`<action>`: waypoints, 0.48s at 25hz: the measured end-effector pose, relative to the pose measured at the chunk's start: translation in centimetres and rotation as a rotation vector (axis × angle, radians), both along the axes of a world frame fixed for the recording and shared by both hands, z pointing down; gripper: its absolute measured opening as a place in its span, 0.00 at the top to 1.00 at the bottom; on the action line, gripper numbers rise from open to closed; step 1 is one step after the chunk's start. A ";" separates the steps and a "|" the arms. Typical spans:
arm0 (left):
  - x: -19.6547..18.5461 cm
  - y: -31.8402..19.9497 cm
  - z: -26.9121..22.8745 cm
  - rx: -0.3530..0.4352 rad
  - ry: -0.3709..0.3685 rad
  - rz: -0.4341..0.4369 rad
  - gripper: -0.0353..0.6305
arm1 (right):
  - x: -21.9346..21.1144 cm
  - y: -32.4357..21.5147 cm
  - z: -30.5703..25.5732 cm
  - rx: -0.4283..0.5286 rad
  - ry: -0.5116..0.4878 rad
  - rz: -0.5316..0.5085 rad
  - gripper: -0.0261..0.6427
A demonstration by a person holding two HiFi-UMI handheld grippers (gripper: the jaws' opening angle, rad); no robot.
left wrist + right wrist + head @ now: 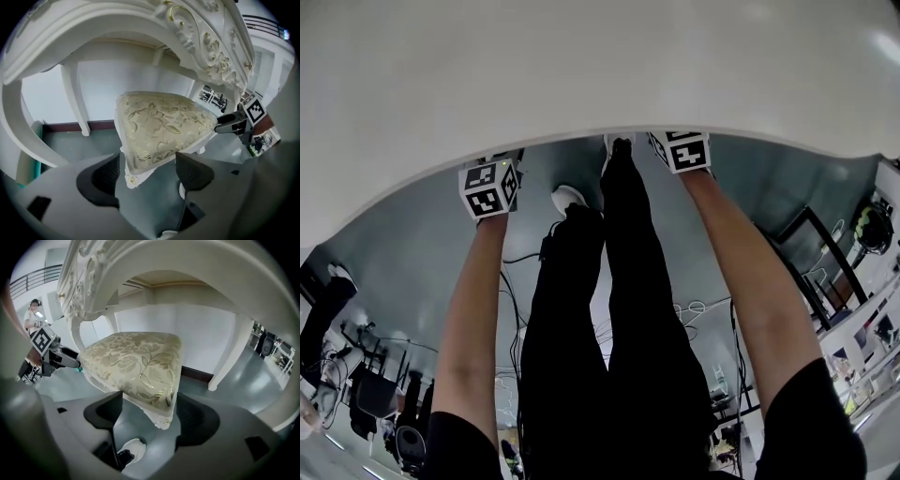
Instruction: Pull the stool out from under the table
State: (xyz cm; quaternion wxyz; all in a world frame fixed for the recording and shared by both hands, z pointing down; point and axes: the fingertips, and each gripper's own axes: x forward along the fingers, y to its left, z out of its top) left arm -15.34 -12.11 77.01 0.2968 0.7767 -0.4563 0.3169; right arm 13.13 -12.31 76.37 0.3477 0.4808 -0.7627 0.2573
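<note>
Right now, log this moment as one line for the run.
left gripper: open, stool corner between jaws | right gripper: open, other corner between jaws | stool: under table, not yet gripped

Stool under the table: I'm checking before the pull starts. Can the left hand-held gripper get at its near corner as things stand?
Probably yes. The left hand-held gripper stands open, and the near corner of the stool appears to sit between its jaws, pads not yet pressing on it. Nothing else is in the way.
</note>
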 end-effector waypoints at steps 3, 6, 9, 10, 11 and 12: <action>0.5 -0.2 0.1 -0.004 0.001 0.031 0.39 | -0.3 -0.2 0.2 -0.014 -0.019 0.003 0.43; 0.8 -0.2 0.3 -0.017 0.010 0.039 0.40 | -0.1 0.1 0.5 -0.015 -0.028 0.020 0.43; 1.3 0.2 -0.1 -0.018 0.003 0.045 0.40 | 0.1 0.3 0.1 -0.013 -0.028 0.009 0.44; 1.4 0.3 -0.1 -0.018 0.001 0.042 0.39 | 0.1 0.4 0.1 -0.015 -0.028 0.006 0.44; 1.5 0.4 -0.2 -0.019 -0.005 0.039 0.39 | 0.2 0.4 0.0 -0.018 -0.028 0.008 0.44; 1.5 0.3 -0.1 -0.018 -0.013 0.036 0.40 | 0.2 0.4 0.0 -0.021 -0.030 0.015 0.44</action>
